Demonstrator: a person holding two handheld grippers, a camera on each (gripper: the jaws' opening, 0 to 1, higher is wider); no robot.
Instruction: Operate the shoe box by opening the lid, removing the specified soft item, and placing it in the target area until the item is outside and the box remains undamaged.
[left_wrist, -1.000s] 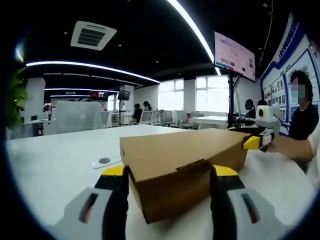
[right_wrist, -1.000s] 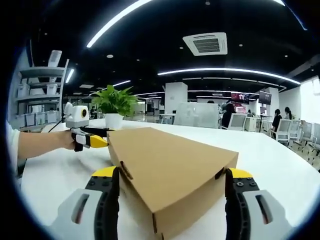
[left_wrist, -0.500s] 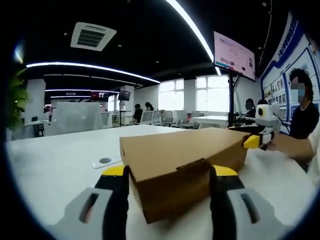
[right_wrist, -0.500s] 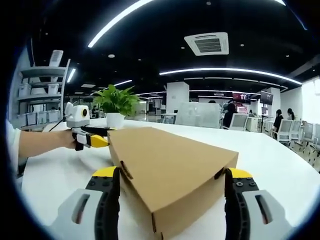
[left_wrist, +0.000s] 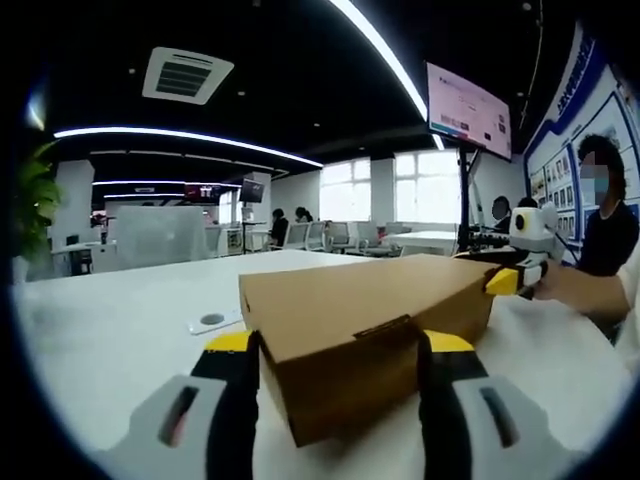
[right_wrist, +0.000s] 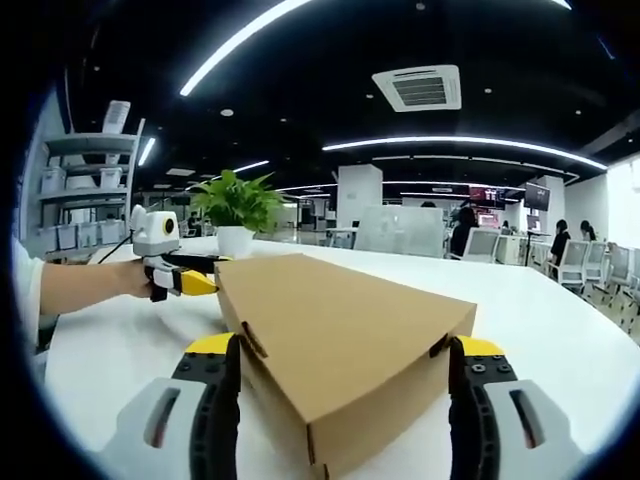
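Note:
A brown cardboard shoe box (left_wrist: 370, 320) lies on the white table (left_wrist: 110, 330) with its lid down. My left gripper (left_wrist: 338, 345) is open, and its yellow-tipped jaws stand wide on either side of one end of the box. My right gripper (right_wrist: 342, 348) is open in the same way around the opposite end of the shoe box (right_wrist: 340, 330). In the left gripper view the right gripper (left_wrist: 505, 280) shows at the box's far end, held by a hand. The left gripper (right_wrist: 195, 283) shows likewise in the right gripper view. What is inside the box is hidden.
A small flat white object (left_wrist: 212, 321) lies on the table left of the box. A potted plant (right_wrist: 235, 210) stands at the table's far side, with shelves (right_wrist: 85, 190) behind it. A person (left_wrist: 605, 225) sits at the right, below a wall screen (left_wrist: 468, 110).

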